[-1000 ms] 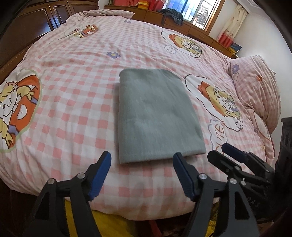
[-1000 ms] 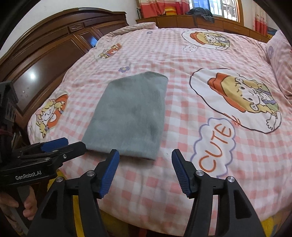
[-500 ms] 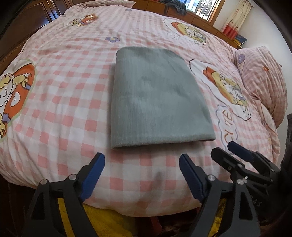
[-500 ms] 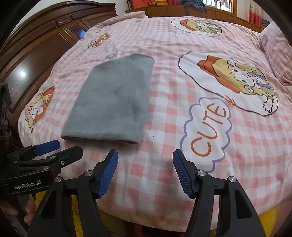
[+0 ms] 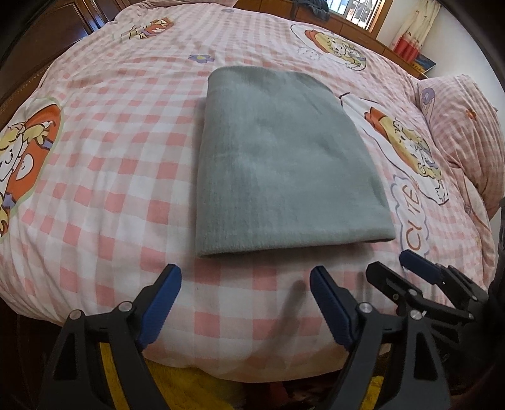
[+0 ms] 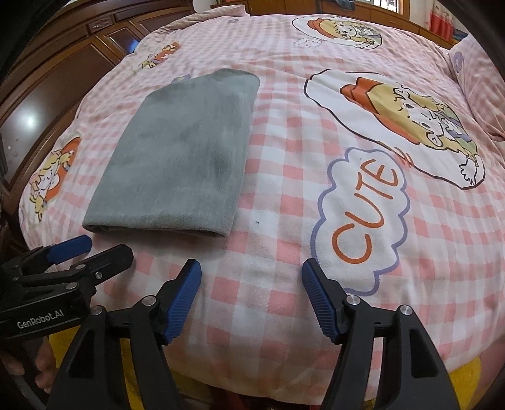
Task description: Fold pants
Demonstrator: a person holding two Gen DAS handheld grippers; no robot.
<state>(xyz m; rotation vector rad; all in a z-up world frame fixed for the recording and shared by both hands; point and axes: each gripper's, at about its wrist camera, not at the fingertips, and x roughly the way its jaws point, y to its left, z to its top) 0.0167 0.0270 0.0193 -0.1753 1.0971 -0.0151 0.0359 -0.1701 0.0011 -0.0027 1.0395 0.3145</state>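
The grey pants (image 5: 277,164) lie folded into a flat rectangle on the pink checked bedspread (image 5: 126,157), with the folded edge toward me. In the right wrist view the grey pants (image 6: 186,157) sit left of centre. My left gripper (image 5: 246,287) hovers open just short of the near edge of the pants, holding nothing. My right gripper (image 6: 252,284) is open over bare bedspread, to the right of the pants. Each gripper shows in the other's view: the right gripper (image 5: 410,268) at lower right, the left gripper (image 6: 94,249) at lower left.
A pink checked pillow (image 5: 467,132) lies at the right. Dark wooden furniture (image 6: 63,72) stands along the left of the bed. A low wooden ledge (image 5: 347,22) under a window runs along the far side. Yellow fabric (image 5: 189,388) shows below the bed's near edge.
Both grippers have moved forward toward the bed, so the pants appear closer and larger. The pants have not moved, and both grippers stayed open.
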